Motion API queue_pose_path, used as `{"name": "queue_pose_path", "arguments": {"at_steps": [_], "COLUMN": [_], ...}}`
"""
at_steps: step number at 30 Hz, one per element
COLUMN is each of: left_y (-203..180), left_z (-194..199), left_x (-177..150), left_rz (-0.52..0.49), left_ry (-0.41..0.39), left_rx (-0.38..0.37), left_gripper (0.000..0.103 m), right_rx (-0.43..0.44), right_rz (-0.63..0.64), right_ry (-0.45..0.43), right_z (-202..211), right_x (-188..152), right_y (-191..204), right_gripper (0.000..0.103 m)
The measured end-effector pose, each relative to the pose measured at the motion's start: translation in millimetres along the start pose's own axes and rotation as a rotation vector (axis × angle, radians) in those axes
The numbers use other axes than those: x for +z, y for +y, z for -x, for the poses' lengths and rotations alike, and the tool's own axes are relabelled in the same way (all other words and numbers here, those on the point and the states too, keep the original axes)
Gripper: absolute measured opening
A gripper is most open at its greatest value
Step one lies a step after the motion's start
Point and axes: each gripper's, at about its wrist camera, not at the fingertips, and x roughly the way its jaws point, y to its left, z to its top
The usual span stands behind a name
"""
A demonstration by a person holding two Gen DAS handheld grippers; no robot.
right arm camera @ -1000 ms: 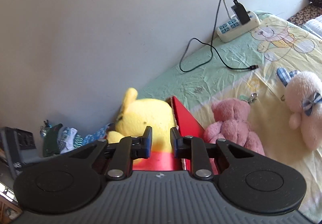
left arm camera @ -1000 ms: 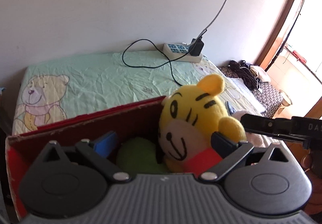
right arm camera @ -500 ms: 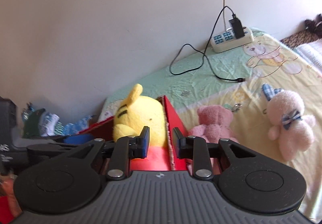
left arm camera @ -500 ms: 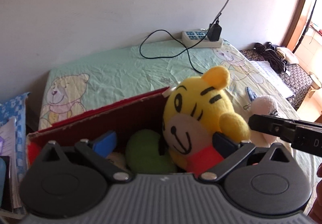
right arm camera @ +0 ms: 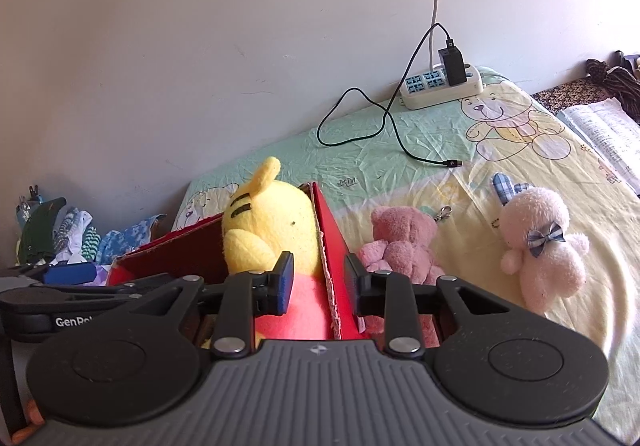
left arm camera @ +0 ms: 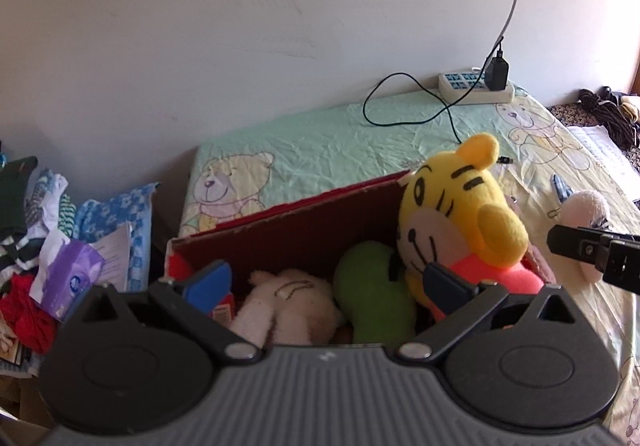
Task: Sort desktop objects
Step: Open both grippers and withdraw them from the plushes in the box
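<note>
Mid-sort: yellow tiger [left arm camera: 452, 221] in red box [left arm camera: 280, 230]. Our left gripper [left arm camera: 320, 282] spread wide, empty; right gripper [right arm camera: 318, 286] jaws apart, straddling box wall. Next we fetch pink bear [right arm camera: 400, 242] beside box.

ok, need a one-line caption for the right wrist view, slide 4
Right gripper, jaws straddling the red box's wall, with the yellow tiger plush inside and two pink plush toys on the bedsheet.

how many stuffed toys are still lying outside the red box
2: a pink bear just beside the box, and a pale bunny farther right on the bed. Others may be hidden.
</note>
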Motion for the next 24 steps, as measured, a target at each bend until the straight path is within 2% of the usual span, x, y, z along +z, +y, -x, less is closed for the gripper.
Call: {"name": "queue_pose_path", "arguments": {"at_steps": [6, 24], "left_y": [-3.0, -21.8], "left_z": [9.1, 35.5], "left_x": [-4.9, -2.7], "left_rz": [0.014, 0.085], "left_ry": [0.011, 0.009], "left_rx": [0.053, 0.227], "left_gripper": [0.102, 0.102], "right_rx": [0.009, 0.126], "right_rz": [0.011, 0.066], "right_ry": [0.009, 0.035], "right_z": [7.6, 10.3], "right_x": [-3.5, 11.1], "right_y": [1.4, -11.6], "right_gripper": [0.03, 0.032]}}
